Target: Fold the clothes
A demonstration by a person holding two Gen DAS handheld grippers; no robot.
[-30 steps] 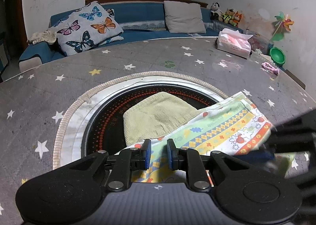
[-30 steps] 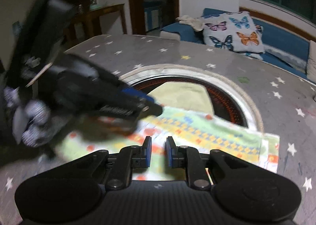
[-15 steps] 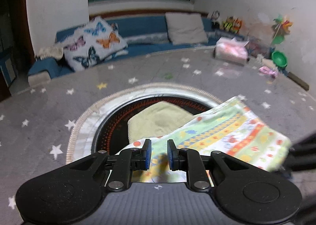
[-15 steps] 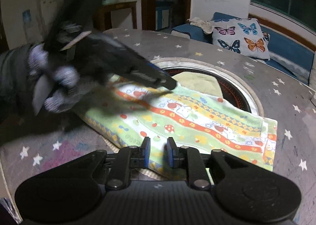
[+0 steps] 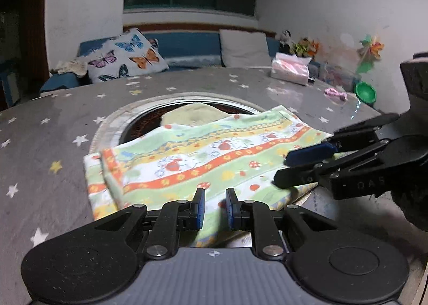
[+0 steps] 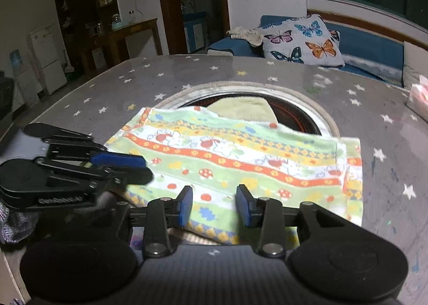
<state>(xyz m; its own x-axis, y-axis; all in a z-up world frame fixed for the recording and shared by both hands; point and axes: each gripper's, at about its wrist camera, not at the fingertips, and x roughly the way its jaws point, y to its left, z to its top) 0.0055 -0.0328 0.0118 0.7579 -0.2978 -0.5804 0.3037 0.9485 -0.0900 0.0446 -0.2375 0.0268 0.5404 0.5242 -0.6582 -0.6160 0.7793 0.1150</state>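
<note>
The striped, mushroom-printed green cloth [image 6: 240, 160] lies doubled just ahead of both grippers, long axis crosswise. The right gripper [image 6: 215, 204] stands wide apart over the near hem; the left gripper [image 5: 215, 207], narrowly parted, holds nothing. Beyond, a pale yellow-green cloth [image 5: 192, 115] sits in the table's round dark recess [image 6: 302, 117].

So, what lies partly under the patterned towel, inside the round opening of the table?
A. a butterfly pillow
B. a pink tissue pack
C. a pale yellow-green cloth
C: a pale yellow-green cloth lies in the round opening, with the patterned towel overlapping it.
</note>
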